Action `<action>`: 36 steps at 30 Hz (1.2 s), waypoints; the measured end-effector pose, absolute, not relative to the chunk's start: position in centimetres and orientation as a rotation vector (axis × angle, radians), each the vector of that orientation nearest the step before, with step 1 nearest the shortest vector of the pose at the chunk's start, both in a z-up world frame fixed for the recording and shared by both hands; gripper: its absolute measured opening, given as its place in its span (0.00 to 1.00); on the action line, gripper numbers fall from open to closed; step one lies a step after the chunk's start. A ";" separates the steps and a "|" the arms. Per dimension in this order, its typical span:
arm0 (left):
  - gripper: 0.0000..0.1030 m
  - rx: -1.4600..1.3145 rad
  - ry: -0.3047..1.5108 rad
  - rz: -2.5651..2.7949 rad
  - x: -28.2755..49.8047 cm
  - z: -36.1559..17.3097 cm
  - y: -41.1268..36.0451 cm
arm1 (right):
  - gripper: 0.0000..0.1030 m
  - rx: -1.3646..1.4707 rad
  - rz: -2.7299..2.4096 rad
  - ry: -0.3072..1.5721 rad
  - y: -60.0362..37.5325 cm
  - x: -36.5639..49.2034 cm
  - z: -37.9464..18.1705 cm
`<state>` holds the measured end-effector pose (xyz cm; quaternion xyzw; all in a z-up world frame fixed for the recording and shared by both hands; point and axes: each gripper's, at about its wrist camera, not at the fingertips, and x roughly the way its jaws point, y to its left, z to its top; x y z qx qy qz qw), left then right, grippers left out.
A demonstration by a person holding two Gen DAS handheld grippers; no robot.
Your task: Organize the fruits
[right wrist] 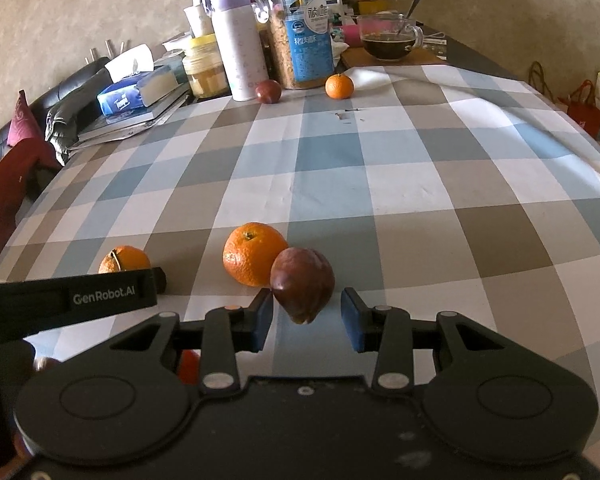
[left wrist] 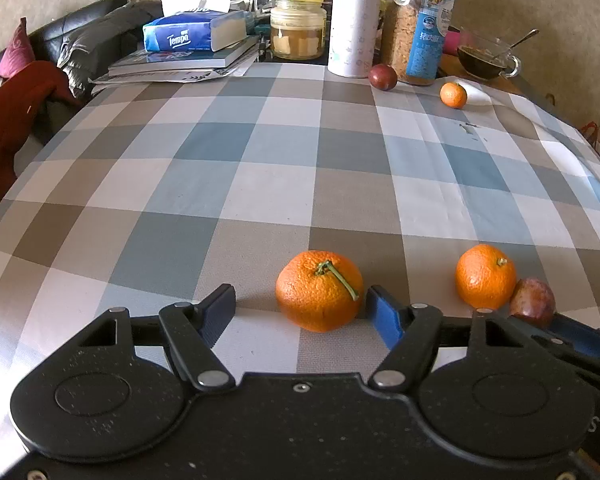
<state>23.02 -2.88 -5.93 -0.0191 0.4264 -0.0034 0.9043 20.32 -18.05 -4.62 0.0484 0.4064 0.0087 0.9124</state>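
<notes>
Stemmed mandarin [left wrist: 319,295] on checked tablecloth [left wrist: 228,184], between spread fingers of left gripper [left wrist: 302,306], untouched. Second mandarin [left wrist: 485,276] touching dark passion fruit [right wrist: 302,285]; right gripper [right wrist: 306,312] spread wide around that fruit. Far: small mandarin [left wrist: 453,95], plum-dark fruit [left wrist: 383,77] by jar [left wrist: 418,20].

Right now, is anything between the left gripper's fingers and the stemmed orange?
Nothing visible. The stemmed orange sits on the checked cloth between the open left gripper fingers, nearer the blue-padded one.
</notes>
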 end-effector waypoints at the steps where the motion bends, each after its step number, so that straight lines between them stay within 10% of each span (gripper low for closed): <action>1: 0.71 -0.038 0.881 -0.007 23.0 -5.9 -2.9 | 0.40 0.094 0.016 0.838 -18.0 20.3 -4.6; 14: 0.67 -0.020 0.877 0.002 22.8 -5.9 -3.0 | 0.26 0.065 -0.023 0.825 -17.6 20.3 -4.4; 19: 0.60 -0.018 0.870 -0.012 22.7 -5.8 -3.1 | 0.07 0.065 -0.035 0.802 -17.6 19.9 -3.7; 36: 0.50 -0.022 0.856 -0.024 22.6 -5.7 -3.2 | 0.25 0.142 -0.018 0.849 -18.4 21.1 -3.9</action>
